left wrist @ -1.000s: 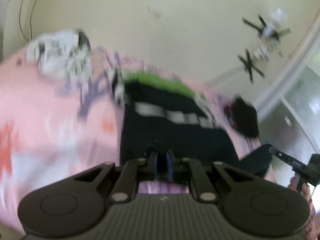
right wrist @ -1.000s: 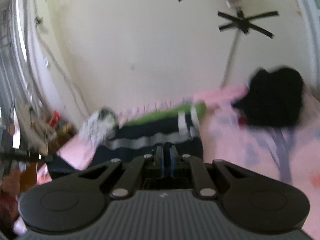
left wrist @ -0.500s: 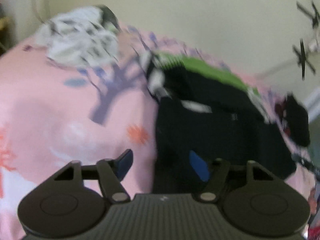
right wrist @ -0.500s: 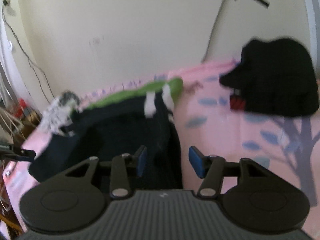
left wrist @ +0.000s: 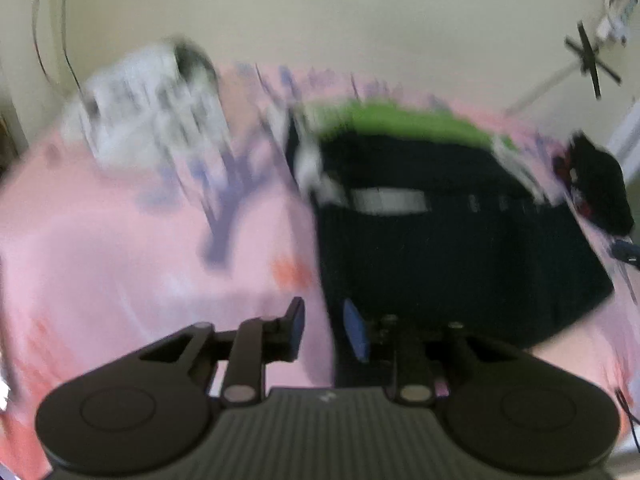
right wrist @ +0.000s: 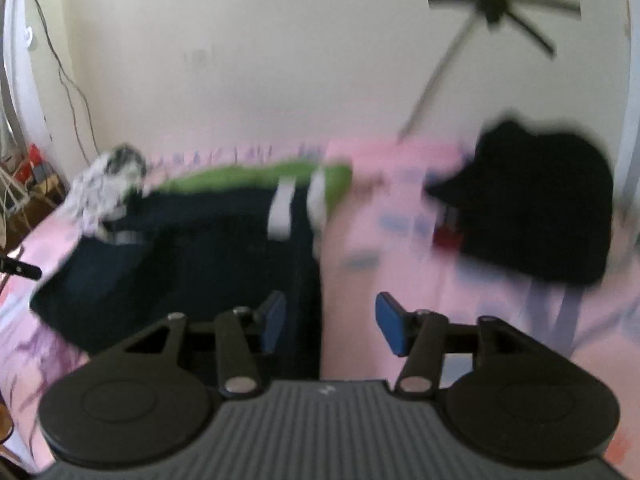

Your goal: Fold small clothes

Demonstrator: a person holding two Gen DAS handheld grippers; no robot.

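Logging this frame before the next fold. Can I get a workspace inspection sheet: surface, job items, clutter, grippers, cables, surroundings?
Surface: pink printed bedsheet, tree pattern, frames blurred.
Job's things: dark garment with green band lying spread flat, grey-white stripes across it; black garment bunched to its right; white patterned garment crumpled at the far left.
Clutter: red item at the black garment's edge, unidentifiable.
Grippers: left gripper open at the dark garment's near left edge; right gripper open wider at its near right edge; neither holds cloth.
Cables: wires hanging down the wall.
Surroundings: cream wall; ceiling fan.
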